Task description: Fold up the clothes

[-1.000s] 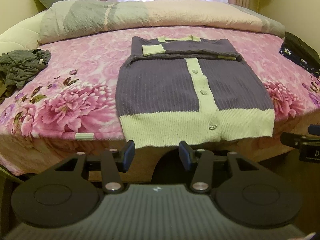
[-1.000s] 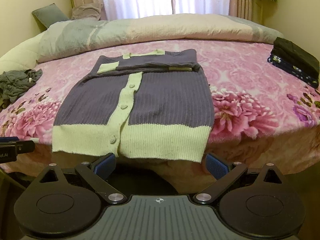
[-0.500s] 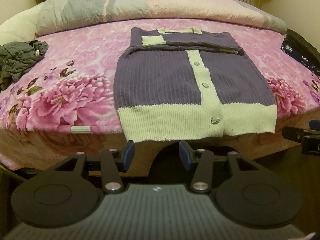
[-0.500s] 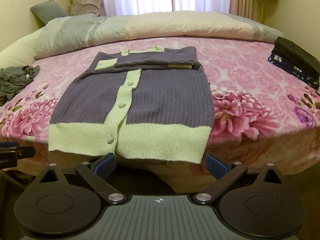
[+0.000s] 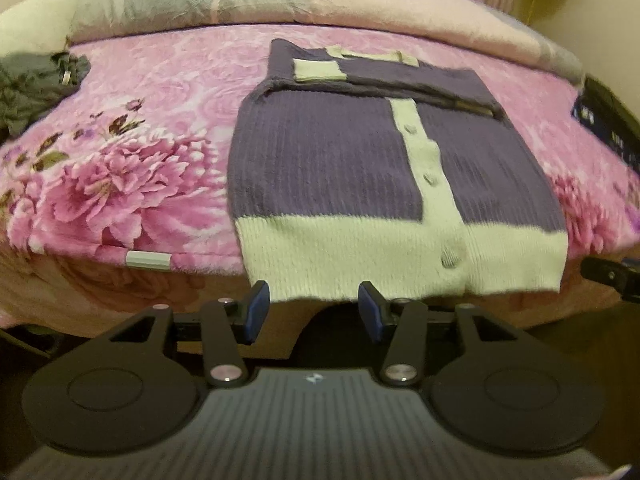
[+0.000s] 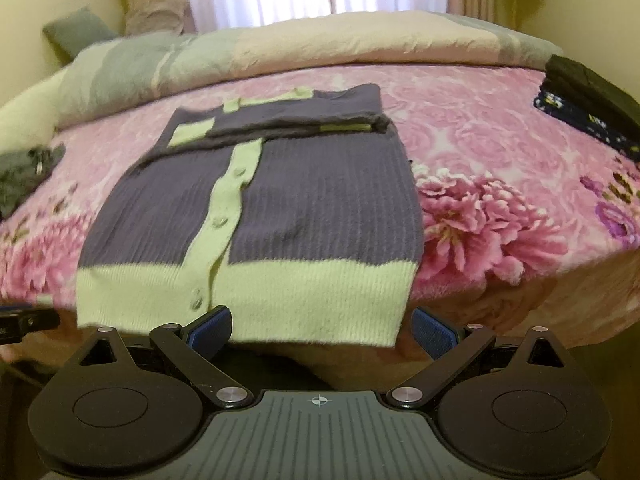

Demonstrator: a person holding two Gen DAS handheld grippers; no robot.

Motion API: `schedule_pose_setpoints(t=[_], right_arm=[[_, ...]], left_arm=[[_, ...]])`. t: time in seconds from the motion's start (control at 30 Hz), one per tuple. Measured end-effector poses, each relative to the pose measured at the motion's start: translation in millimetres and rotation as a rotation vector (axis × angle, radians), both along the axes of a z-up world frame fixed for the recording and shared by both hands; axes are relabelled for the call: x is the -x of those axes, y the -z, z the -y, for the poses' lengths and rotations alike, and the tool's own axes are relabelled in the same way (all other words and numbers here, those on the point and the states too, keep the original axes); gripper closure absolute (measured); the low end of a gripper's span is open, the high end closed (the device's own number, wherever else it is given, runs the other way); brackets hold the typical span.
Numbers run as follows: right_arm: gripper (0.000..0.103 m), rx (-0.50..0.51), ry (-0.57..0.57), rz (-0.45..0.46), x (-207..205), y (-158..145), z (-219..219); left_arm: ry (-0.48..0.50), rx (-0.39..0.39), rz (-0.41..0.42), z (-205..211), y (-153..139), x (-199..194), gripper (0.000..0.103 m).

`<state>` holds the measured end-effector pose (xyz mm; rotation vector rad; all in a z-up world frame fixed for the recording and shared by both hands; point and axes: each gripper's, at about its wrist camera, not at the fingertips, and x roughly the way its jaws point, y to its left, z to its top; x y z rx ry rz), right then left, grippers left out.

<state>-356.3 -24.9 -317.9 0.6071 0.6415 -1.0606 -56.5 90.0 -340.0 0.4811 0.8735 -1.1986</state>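
Note:
A purple knit cardigan (image 5: pixel 340 160) (image 6: pixel 312 208) with a pale green hem, placket and cuffs lies flat on the bed, its sleeves folded across the chest. Its green hem hangs slightly over the near bed edge. My left gripper (image 5: pixel 313 307) is open just below the hem's left half, nothing between its blue pads. My right gripper (image 6: pixel 322 328) is open wide just in front of the hem's right half, one pad near the buttons and the other past the right corner. Neither touches the cloth that I can tell.
The bed carries a pink floral blanket (image 5: pixel 120 184) and a rolled grey-and-beige duvet (image 6: pixel 320 44) at the far side. A crumpled grey garment (image 5: pixel 32 80) lies far left. A stack of dark folded clothes (image 6: pixel 588 96) sits far right.
Both grippers have moved forward toward the bed, so the cardigan's hem now sits right at their fingertips. Both stay open and the cardigan has not moved.

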Motion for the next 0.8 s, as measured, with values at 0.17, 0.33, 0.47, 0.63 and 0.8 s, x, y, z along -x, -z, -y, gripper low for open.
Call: schedule_pose_setpoints(t=[0.17, 0.33, 0.47, 0.63, 0.8], right_arm=[[0.004, -0.028, 0.094, 0.174, 40.8, 14.9, 27.1], [0.004, -0.122, 0.202, 0.366, 87.6, 38.8, 58.8], [0.005, -0.205, 0.268, 0.613, 122.2, 59.5, 78.7], [0.006, -0.253, 0.265, 0.789, 135.5, 76.4, 103.4], [0.028, -0.32, 0.256, 0.835, 136.1, 97.6, 130.1]], left_arm=[[-0.087, 0.046, -0.113, 6.5, 15.5, -44.0, 0.06], [-0.155, 0.083, -0.232, 17.3, 35.4, -81.5, 0.064], [-0.184, 0.11, -0.317, 28.4, 47.8, -103.2, 0.068], [-0.202, 0.131, -0.382, 45.9, 61.5, -124.3, 0.068], [-0.209, 0.154, -0.431, 59.1, 75.2, -144.3, 0.068]])
